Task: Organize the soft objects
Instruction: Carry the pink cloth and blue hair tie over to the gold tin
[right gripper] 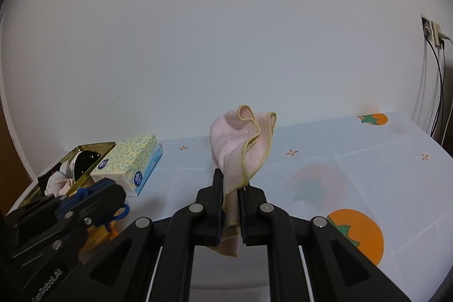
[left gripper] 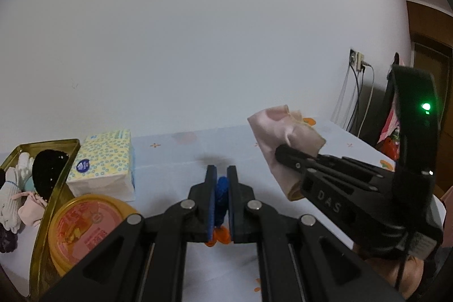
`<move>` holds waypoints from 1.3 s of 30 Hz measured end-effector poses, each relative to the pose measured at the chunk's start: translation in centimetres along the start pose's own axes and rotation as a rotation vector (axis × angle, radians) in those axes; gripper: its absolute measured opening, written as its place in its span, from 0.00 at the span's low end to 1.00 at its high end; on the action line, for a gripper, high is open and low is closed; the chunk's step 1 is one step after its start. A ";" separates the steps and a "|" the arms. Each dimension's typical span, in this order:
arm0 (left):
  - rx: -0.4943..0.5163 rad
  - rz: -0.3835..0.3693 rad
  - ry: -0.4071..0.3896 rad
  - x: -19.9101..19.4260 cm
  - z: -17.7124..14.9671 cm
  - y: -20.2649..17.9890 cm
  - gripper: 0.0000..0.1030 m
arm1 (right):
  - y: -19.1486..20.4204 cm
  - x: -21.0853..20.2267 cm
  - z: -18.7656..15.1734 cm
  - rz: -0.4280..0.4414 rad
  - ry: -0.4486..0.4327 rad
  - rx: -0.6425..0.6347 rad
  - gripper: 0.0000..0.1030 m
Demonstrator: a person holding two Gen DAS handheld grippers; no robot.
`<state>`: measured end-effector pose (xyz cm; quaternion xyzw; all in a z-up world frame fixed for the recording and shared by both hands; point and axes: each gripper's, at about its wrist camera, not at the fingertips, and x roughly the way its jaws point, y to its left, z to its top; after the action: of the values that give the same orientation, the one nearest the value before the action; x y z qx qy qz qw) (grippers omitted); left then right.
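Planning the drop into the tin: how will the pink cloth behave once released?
Probably floppy: the pink cloth droops and curls above the shut right gripper. Likely light, since a small pinch carries it. It should crumple, not roll.

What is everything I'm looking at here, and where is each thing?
pink cloth: one, pale pink with yellow edging, clamped in the right gripper, off the table
blue fuzzy cord: one, blue with orange end, clamped in the left gripper
gold tin: one, open, far left, holding white, pink and black soft items
tissue pack: one, yellow-blue dotted, beside the tin
round tub: one, yellow with pink lid, front left
tablecloth: one, light blue with orange fruit prints
wall socket: cables plugged in, right wall
left gripper: black, shut
right gripper: black, shut
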<state>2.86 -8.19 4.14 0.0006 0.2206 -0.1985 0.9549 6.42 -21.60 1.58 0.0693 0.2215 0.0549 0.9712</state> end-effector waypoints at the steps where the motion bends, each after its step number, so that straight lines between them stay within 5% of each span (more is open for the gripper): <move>1: 0.006 0.009 -0.002 -0.2 -0.1 -0.1 0.04 | 0.1 -0.2 -0.1 -0.003 -0.004 -0.001 0.10; 20: 0.065 0.031 -0.014 -2.8 -1.8 0.2 0.04 | 1.7 -3.9 -1.7 -0.081 -0.072 0.032 0.10; 39: 0.063 0.032 -0.032 -5.1 -2.6 1.6 0.04 | 6.0 -6.7 -3.1 -0.057 -0.109 -0.015 0.10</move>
<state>-1.87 -4.57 3.78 0.0312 0.1990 -0.1903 0.9608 -1.42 -16.28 2.64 0.0588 0.1697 0.0249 0.9834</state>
